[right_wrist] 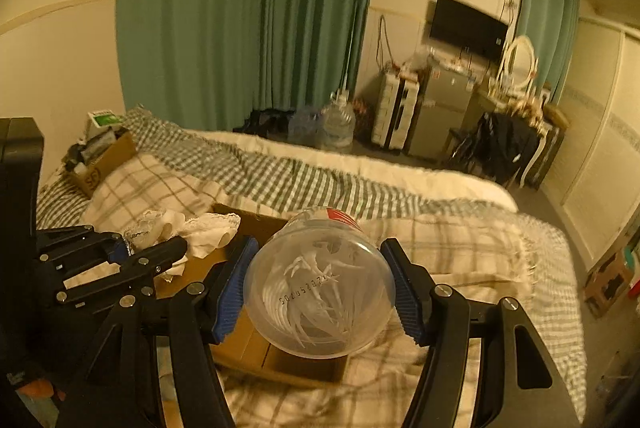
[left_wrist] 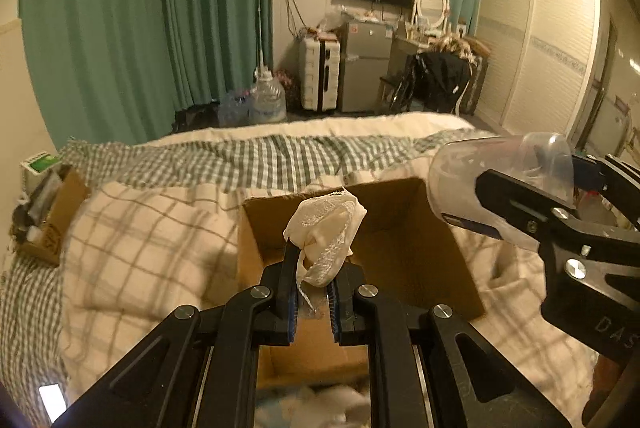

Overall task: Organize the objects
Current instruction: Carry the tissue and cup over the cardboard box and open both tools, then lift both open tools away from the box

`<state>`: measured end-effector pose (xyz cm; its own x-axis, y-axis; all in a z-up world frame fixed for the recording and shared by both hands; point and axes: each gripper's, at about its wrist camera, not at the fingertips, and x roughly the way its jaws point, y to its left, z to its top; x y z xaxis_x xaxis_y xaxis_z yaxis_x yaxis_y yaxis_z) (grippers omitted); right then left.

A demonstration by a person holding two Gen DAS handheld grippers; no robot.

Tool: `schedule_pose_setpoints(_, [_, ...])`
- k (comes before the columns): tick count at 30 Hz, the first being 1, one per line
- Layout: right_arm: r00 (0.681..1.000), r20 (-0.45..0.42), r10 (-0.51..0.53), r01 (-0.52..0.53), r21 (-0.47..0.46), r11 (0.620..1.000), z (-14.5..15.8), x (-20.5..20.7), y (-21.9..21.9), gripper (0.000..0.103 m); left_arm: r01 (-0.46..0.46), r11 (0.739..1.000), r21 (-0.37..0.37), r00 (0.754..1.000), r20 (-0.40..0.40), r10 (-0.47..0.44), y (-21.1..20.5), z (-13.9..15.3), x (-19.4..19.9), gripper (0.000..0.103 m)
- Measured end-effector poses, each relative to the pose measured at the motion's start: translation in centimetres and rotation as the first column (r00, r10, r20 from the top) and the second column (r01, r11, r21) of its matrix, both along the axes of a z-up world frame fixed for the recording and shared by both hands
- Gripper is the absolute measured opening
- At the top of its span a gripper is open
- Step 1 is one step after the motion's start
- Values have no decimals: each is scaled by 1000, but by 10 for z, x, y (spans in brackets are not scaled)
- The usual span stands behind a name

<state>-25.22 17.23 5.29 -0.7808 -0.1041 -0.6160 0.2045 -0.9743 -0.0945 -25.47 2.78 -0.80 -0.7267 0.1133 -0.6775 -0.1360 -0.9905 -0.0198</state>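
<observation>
A crumpled piece of cream-white, lace-edged cloth [left_wrist: 325, 234] is pinched between the blue-padded black fingers of the left gripper [left_wrist: 313, 302], the bundle standing up above the fingertips. It is held over the open brown cardboard box [left_wrist: 424, 260] that rests on the cream quilt with grey-green check lines [left_wrist: 132, 252] covering the bed. The same cloth [right_wrist: 208, 230] is seen in the right wrist view, bunched at the tip of the left gripper [right_wrist: 148, 248] just beside the box's left edge [right_wrist: 256, 220]. A clear round plastic jar holding thin white sticks [right_wrist: 320, 284] is clamped between the blue pads of the right gripper [right_wrist: 320, 288], its base turned toward the camera so that a printed code can be read, and a red label showing at its far end. The jar [left_wrist: 500, 180] is held on its side in the right gripper [left_wrist: 532, 204], above the box's right wall. A second, smaller cardboard box filled with assorted items [left_wrist: 56, 216] sits at the far left edge of the bed. Teal curtains [left_wrist: 152, 12] hang behind the bed.
</observation>
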Motion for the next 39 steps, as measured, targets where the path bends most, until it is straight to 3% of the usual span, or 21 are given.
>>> schedule_pose_setpoints(6, [998,57,30,-28,-30,999,-48,-44,2,63,-8,1000,-18,999,45,9,3,-42,-37,12])
schedule_pose_setpoints(9, [999,12,38,-37,-81,996,-58,-43,4,63,-3,1000,-25,999,49,4,2,-54,-43,19])
schedule_pose_setpoints(10, [999,7,40,-39,-97,995,-60,-43,6,63,-2,1000,-30,999,54,4,2,-56,-42,24])
schedule_pose_setpoints(11, [999,2,38,-37,-109,993,-60,-42,8,72,5,1000,-30,998,64,-3,3,-57,-42,41])
schedule_pose_setpoints(12, [999,-9,32,-33,-115,993,-57,-40,11,79,2,999,-36,998,67,1,2,-57,-40,66])
schedule_pose_setpoints(13, [999,-27,24,-27,-116,993,-53,-37,14,88,-7,999,-46,998,59,10,0,-55,-38,75])
schedule_pose_setpoints(14, [999,-49,14,-20,-115,993,-46,-31,18,88,-17,998,-56,999,39,19,-2,-52,-33,84])
schedule_pose_setpoints(19, [995,-102,-1,-10,-112,994,0,4,32,96,-22,998,-55,999,36,24,-21,-21,1,85])
schedule_pose_setpoints(24, [990,-138,31,-41,-77,996,46,60,41,103,-57,997,-43,998,-5,57,-47,24,49,103])
schedule_pose_setpoints(29, [988,-136,72,-83,-75,994,70,123,39,103,-94,994,-59,996,-8,94,-69,54,100,103])
schedule_pose_setpoints(34, [986,-108,128,-133,-38,990,59,172,22,103,-117,988,-105,993,-5,117,-74,44,146,103])
schedule_pose_setpoints(39, [981,5,192,-192,-41,981,1,193,5,103,-135,983,-127,990,33,140,-69,-9,189,103])
